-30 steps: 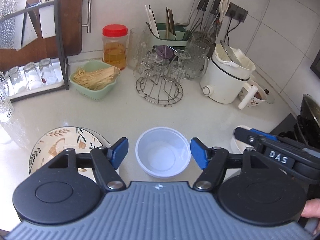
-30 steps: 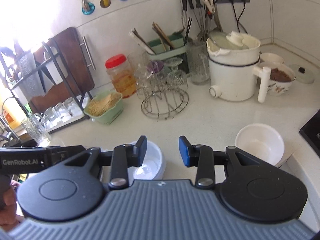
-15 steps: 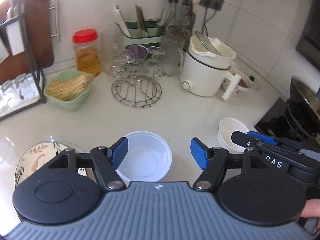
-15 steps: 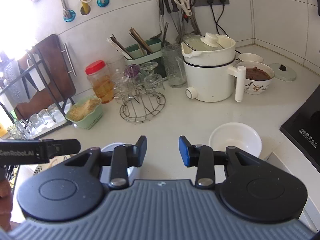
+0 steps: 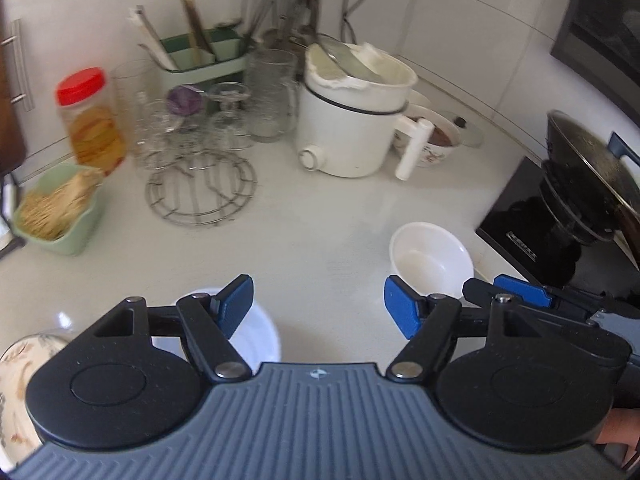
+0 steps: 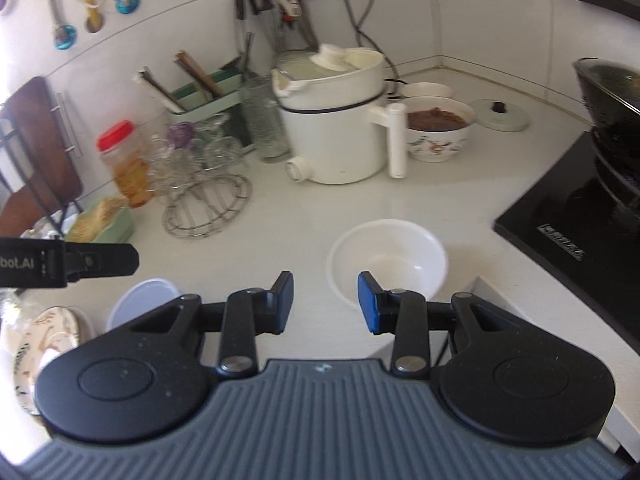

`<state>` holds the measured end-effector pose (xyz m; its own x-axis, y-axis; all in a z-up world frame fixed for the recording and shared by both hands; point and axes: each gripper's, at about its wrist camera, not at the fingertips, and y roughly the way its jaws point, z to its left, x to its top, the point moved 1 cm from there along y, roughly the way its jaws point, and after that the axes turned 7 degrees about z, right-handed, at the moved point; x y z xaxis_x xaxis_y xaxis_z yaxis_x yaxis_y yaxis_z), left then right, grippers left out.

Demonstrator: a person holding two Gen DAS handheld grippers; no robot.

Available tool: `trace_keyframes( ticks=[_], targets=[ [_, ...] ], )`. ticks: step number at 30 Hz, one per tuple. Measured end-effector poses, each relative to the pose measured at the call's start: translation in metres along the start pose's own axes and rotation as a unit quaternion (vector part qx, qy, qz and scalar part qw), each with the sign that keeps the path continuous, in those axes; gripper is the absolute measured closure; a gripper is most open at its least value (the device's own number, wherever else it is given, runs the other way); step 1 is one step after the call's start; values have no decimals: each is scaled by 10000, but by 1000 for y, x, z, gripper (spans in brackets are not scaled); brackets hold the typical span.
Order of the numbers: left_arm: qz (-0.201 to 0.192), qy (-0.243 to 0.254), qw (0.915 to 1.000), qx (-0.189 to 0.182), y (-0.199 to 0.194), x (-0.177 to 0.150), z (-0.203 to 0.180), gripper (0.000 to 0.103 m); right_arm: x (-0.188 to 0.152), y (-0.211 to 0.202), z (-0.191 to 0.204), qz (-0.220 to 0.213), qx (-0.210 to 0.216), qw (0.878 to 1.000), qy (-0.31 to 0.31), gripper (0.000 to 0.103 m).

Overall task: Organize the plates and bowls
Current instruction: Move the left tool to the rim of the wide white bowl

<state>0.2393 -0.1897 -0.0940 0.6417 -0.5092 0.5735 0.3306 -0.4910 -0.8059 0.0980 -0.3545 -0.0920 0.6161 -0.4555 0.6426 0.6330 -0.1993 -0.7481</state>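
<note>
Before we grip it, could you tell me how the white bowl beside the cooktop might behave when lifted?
The white bowl looks thin and empty, so probably light. Its glossy surface may slip. It sits upright on a flat base, so tipping seems unlikely.

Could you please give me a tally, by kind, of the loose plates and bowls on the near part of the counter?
White bowls: 2, a translucent bowl near the left gripper and an opaque bowl just past the right gripper
Patterned plates: 1, the leaf-print plate at the left edge
Total: 3
</note>
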Motion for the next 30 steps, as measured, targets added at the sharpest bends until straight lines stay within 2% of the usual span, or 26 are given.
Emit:
trace_keyframes(
  ticks=[4, 7, 13, 19, 23, 25, 27, 30],
  targets=[
    [53, 129, 9998, -136, 25, 8, -9, 26, 0, 9, -14, -13, -159, 9998, 116, 65],
    [262, 138, 9990, -347, 48, 14, -11, 26, 3, 19, -21, -13, -264, 9995, 160, 64],
    [485, 248, 9974, -469, 88, 23, -15, 26, 4, 36, -35, -64, -461, 9986, 231, 65],
    [618, 234, 9936, -911, 123, 32, -16, 28, 5, 58, -49, -65, -651, 9970, 417, 65],
    [646, 323, 9907, -1157, 141, 35, -23, 28, 8, 71, -54, -164, -775, 9963, 331, 65],
    [691, 318, 9890, -1265, 149, 37, -26, 30, 10, 78, -59, -167, -813, 9958, 381, 65],
    [772, 255, 9868, -1402, 158, 41, -29, 37, 12, 87, -65, -109, -884, 9949, 466, 65],
    [827, 297, 9871, -1337, 170, 45, -36, 46, 13, 97, -73, -36, -907, 9943, 567, 65]
  ],
)
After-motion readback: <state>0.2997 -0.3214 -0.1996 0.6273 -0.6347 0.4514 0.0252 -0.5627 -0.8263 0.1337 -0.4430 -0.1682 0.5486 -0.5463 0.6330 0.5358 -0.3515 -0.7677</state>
